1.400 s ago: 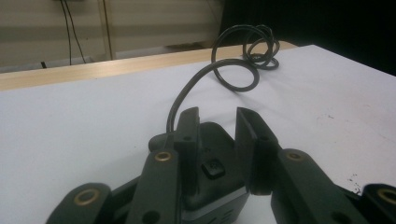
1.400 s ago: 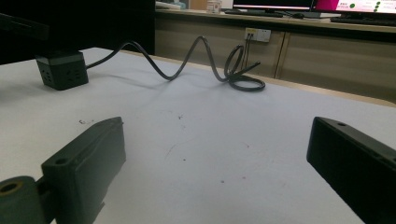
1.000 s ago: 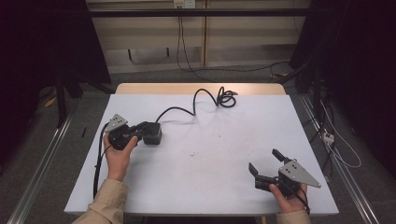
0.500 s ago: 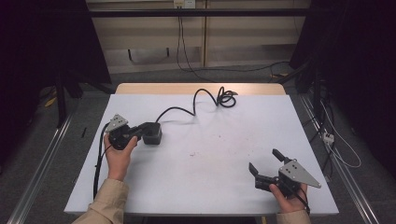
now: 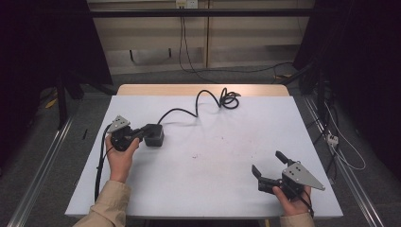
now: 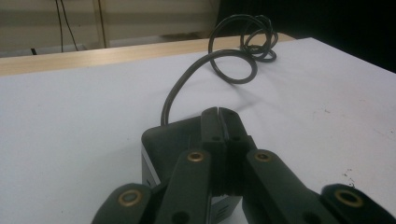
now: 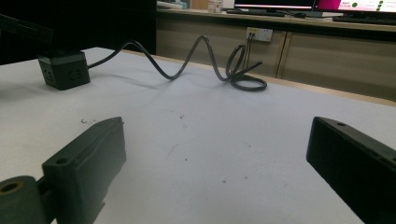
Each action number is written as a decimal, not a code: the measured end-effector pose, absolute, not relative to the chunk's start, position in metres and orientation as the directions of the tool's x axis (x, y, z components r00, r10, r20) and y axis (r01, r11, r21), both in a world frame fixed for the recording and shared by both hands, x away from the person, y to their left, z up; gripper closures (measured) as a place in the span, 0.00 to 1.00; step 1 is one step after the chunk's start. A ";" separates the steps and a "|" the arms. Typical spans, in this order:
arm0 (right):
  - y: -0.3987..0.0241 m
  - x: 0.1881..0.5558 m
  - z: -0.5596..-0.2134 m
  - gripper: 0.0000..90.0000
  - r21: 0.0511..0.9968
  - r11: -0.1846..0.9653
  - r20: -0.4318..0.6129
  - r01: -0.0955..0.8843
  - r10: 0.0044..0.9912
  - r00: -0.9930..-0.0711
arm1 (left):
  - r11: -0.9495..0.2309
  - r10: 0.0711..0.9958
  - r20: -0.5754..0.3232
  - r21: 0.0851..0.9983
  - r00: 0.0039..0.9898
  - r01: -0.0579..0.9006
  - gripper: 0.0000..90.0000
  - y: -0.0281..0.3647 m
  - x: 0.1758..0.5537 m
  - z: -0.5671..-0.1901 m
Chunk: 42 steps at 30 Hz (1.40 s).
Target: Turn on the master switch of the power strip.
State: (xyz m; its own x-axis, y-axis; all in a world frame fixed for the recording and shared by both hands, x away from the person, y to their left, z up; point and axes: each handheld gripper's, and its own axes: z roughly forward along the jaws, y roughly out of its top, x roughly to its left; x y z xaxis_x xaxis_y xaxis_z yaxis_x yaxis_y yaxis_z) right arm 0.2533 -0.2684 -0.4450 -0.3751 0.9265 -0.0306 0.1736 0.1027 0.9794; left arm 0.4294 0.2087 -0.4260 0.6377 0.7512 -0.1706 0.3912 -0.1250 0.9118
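Observation:
A black cube-shaped power block (image 5: 154,135) (image 6: 168,140) (image 7: 64,70) sits on the left of the white table (image 5: 213,156). Its black cable (image 5: 208,101) (image 6: 233,70) (image 7: 187,60) runs to a coil at the far edge. My left gripper (image 5: 142,134) (image 6: 218,112) reaches over the block's top. Its jaws have just been closing and now meet pad to pad with nothing between them. Near the front right, my right gripper (image 5: 267,162) (image 7: 217,126) stands open over bare table, holding nothing.
A wooden strip (image 5: 198,90) borders the table's far edge, with a wall socket (image 7: 259,33) and hanging cords behind it. Small dark specks (image 5: 195,156) mark the table's middle. Metal rails run along the floor on both sides.

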 end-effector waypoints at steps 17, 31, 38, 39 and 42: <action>-0.269 0.254 -0.445 0.05 0.979 0.102 -0.029 0.174 0.925 -0.378 | -0.134 0.752 -0.173 0.905 0.636 0.404 1.00 0.208 0.431 -0.429; -0.269 0.254 -0.445 0.05 0.980 0.102 -0.030 0.172 0.925 -0.379 | -0.144 0.758 -0.170 0.898 0.630 0.416 1.00 0.207 0.432 -0.432; -0.269 0.254 -0.445 0.05 0.980 0.101 -0.029 0.172 0.925 -0.379 | -0.150 0.759 -0.167 0.896 0.629 0.419 1.00 0.207 0.432 -0.433; -0.269 0.254 -0.445 0.05 0.980 0.101 -0.029 0.173 0.925 -0.380 | -0.148 0.761 -0.169 0.895 0.627 0.421 1.00 0.206 0.432 -0.433; -0.269 0.254 -0.445 0.05 0.980 0.101 -0.029 0.173 0.925 -0.379 | -0.149 0.761 -0.166 0.896 0.627 0.419 1.00 0.206 0.432 -0.433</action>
